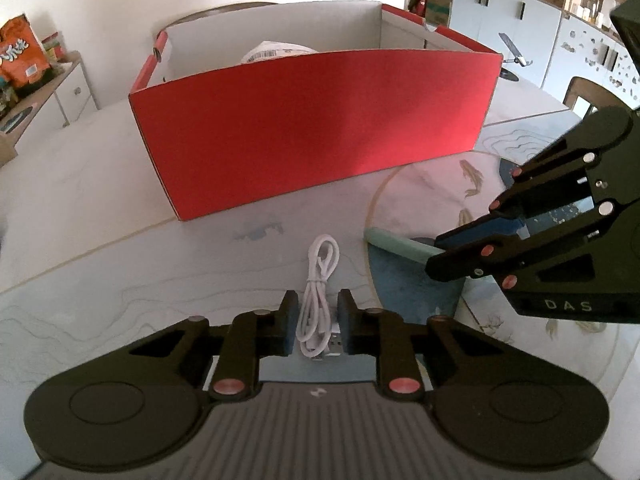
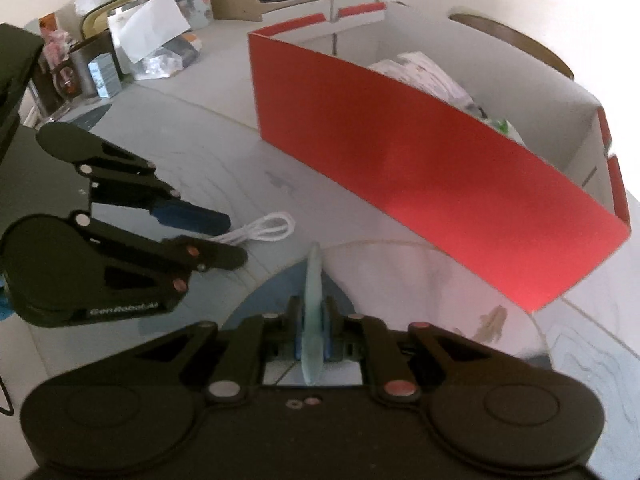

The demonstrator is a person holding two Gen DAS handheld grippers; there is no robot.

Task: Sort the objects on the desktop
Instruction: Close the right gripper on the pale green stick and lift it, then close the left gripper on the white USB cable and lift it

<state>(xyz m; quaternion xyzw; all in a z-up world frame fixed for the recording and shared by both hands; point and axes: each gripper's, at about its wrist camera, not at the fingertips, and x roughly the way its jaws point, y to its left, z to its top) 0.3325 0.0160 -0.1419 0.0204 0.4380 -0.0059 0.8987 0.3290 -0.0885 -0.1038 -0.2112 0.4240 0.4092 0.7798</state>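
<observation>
A coiled white USB cable lies on the pale table just in front of the red box. My left gripper is shut on the cable's near end, a blue pad against each side. In the right wrist view the cable's loop pokes out past the left gripper. My right gripper is shut on a thin pale green bar, held on edge and pointing forward. From the left wrist view the right gripper comes in from the right, with the green bar sticking out low over a round mat.
The red box is open-topped, white inside, and holds a white packet. A round fish-pattern mat lies at the right. Loose papers and small boxes crowd the table's far side. A snack shelf and a chair stand beyond.
</observation>
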